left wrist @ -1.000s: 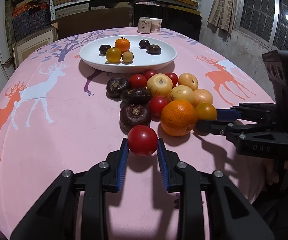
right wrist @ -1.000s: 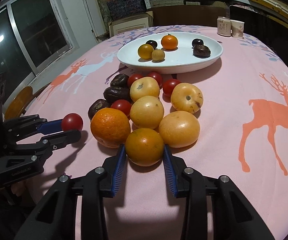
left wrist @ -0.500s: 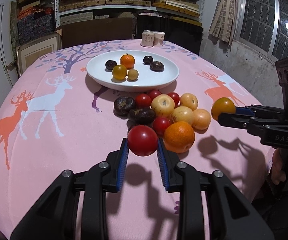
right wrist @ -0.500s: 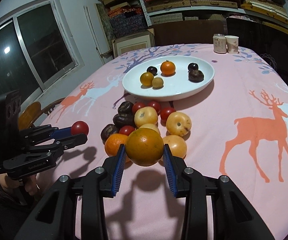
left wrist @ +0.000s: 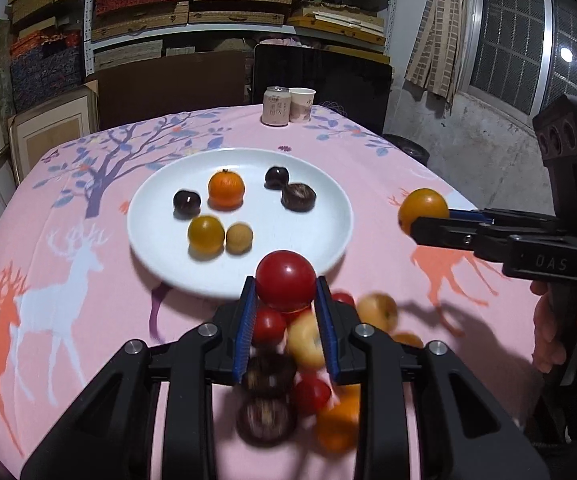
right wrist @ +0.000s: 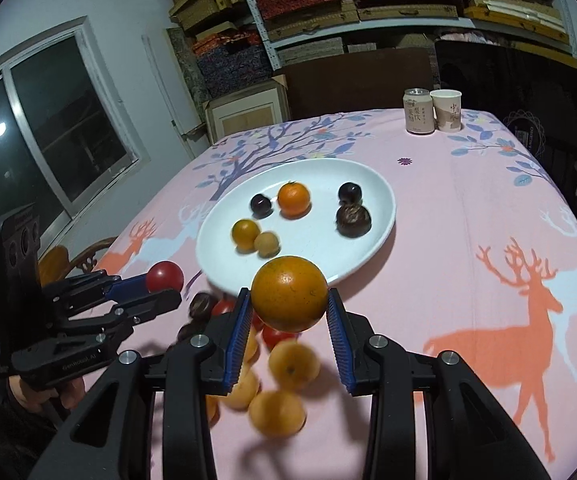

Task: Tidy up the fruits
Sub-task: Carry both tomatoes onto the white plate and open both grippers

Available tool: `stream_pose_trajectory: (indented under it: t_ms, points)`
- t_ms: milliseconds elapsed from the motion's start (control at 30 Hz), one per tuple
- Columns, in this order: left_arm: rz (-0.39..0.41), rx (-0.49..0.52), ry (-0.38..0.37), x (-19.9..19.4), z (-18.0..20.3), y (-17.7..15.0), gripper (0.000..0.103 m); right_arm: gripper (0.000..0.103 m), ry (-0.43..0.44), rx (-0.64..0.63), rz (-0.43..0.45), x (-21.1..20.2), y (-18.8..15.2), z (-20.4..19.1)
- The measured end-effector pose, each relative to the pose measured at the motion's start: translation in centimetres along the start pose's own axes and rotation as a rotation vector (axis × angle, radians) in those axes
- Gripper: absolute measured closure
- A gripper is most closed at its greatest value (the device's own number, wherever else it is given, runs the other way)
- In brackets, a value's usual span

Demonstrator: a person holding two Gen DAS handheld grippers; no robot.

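Note:
My left gripper (left wrist: 285, 289) is shut on a red tomato (left wrist: 285, 280), held in the air just in front of the near rim of the white plate (left wrist: 312, 240). My right gripper (right wrist: 289, 300) is shut on a yellow-orange tomato (right wrist: 289, 298), also lifted, near the plate (right wrist: 372, 200) rim. Each gripper shows in the other's view: the right gripper (left wrist: 416, 220) at the right, the left gripper (right wrist: 166, 286) at the left. On the plate lie a small orange (left wrist: 226, 189), dark fruits and yellow ones. A blurred pile of fruit (left wrist: 308, 380) lies on the cloth below the fingers.
A pink tablecloth with deer (left wrist: 60, 264) covers the table. A can (left wrist: 275, 106) and a paper cup (left wrist: 301, 104) stand at the far edge. A dark chair back (left wrist: 320, 76) and shelves of boxes are behind. A person's hand (left wrist: 548, 328) holds the right gripper.
Both grippers have risen from the cloth with their fruit and moved forward toward the plate. The fruit pile now lies beneath them.

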State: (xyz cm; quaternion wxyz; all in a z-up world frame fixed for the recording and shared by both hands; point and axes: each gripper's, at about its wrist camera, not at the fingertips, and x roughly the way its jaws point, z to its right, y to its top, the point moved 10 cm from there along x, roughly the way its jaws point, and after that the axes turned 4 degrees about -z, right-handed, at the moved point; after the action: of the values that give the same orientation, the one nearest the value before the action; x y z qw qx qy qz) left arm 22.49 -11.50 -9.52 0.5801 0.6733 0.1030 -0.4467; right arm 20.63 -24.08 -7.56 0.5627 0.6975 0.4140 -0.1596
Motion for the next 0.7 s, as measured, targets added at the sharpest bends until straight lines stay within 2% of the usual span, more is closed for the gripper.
stream_pose_trajectory:
  t_ms: [167,333,367,400,433,467,533,700]
  points:
    - [-0.083,-0.03,-0.03,5.6,-0.6,1.9,0.075,0.065,-0.018,0.026,-0.05,4.9,2.7,1.9]
    - [-0.134,-0.029,-0.015,8.6,-1.2,1.9,0.073,0.064,-0.036,0.001,-0.085,8.4,3.6,2.3]
    - [-0.137,-0.032,-0.008,8.9,-1.4,1.8,0.071,0.06,-0.041,-0.007,-0.081,8.7,3.8,2.3]
    - [-0.14,-0.042,-0.01,9.1,-1.6,1.9,0.064,0.045,-0.053,-0.016,-0.072,8.9,4.1,2.4]
    - [-0.137,-0.055,-0.016,9.0,-1.8,1.9,0.058,0.038,-0.067,-0.018,-0.058,8.8,4.3,2.5]
    - [-0.132,-0.065,-0.018,8.8,-1.9,1.9,0.054,0.036,-0.073,-0.021,-0.032,8.5,4.6,2.4]
    - [-0.103,-0.08,-0.008,7.8,-2.4,2.2,0.041,0.036,-0.074,-0.031,-0.014,7.8,4.7,2.1]
    - [-0.036,-0.09,0.013,3.5,-3.1,1.7,0.035,0.036,-0.056,-0.025,0.02,4.8,3.8,1.5]
